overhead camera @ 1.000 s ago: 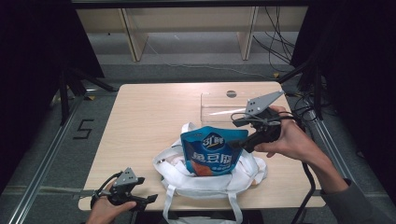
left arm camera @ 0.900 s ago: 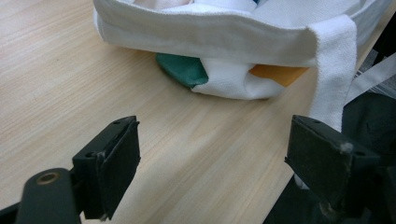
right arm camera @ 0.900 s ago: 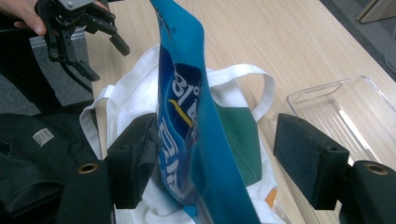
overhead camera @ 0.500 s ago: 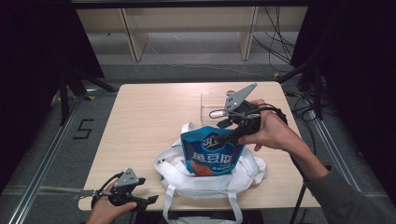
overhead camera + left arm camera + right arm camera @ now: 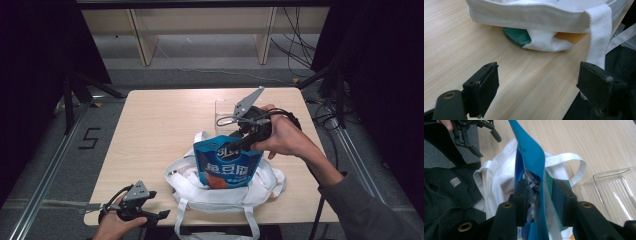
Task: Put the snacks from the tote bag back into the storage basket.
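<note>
A blue snack pouch point(image 5: 227, 167) stands upright in a white tote bag point(image 5: 200, 192) at the table's near middle. My right gripper point(image 5: 244, 142) reaches the pouch's upper right corner from the right. In the right gripper view the pouch's top edge point(image 5: 531, 157) runs between my right gripper's point(image 5: 541, 197) jaws, which have just been closing. One pad touches the pouch's printed face and a narrow gap shows at the other. My left gripper point(image 5: 156, 216) rests at the table's front left edge, open, with bare wood between the jaws point(image 5: 537, 82). The bag point(image 5: 529, 15) lies just beyond them.
A clear plastic tray point(image 5: 225, 112) sits on the table behind the bag, beside the right hand. A green item point(image 5: 517, 36) and an orange one point(image 5: 570, 37) peek from under the bag's cloth. Bag straps point(image 5: 599, 32) hang over the table's front edge.
The right gripper has moved left from beside the tray to the pouch's top corner, and its jaws have narrowed around the pouch's edge. The left gripper has stayed put.
</note>
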`<state>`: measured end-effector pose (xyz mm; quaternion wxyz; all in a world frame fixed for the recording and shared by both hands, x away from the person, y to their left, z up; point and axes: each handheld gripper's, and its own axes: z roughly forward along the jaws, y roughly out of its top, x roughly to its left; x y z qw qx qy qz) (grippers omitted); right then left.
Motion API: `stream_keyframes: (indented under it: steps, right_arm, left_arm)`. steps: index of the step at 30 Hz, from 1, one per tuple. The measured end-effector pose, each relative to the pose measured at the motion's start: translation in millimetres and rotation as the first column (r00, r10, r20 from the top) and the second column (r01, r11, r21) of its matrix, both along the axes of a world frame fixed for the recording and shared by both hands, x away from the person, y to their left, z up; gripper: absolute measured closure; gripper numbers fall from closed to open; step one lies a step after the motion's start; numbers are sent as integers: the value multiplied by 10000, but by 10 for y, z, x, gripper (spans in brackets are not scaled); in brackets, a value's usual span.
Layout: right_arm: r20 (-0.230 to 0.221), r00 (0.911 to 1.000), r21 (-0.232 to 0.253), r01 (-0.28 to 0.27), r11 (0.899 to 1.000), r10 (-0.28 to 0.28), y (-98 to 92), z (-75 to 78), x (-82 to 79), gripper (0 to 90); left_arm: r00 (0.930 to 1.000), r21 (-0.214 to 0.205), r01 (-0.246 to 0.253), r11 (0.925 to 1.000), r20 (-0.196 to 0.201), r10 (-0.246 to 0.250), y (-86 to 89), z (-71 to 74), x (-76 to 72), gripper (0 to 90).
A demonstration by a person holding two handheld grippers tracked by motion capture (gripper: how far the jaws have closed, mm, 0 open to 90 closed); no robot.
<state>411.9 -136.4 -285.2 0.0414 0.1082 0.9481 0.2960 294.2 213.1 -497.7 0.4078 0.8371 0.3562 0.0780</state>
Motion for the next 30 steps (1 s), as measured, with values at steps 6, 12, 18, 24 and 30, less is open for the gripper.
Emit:
stream_keyframes:
  steps: [6, 12, 18, 24, 30]
  right_arm:
    - [62, 9999, -298, -145, 9995, 147, 39, -22, 22, 726]
    - [4, 9995, -688, -312, 9971, 313, 106, 7, 11, 791]
    - [-135, 9996, -1127, -279, 9932, 265, 139, 26, 14, 868]
    - [-206, 9996, -1567, -219, 9874, 189, 166, 65, 2, 900]
    - [-23, 9985, -1448, -551, 9879, 554, 170, 67, -5, 900]
  left_arm:
    - [10000, 37, 19, 10000, -18, -19, -1, -4, 1, 166]
    - [10000, -41, 11, 10000, -52, -11, -4, -6, -1, 166]
    - [10000, -48, 19, 10000, -69, -19, -3, -9, -2, 166]
    - [10000, 65, 48, 10000, -74, -48, 0, -9, 3, 166]
    - [9999, 80, 129, 9999, -82, -128, 9, -12, 6, 166]
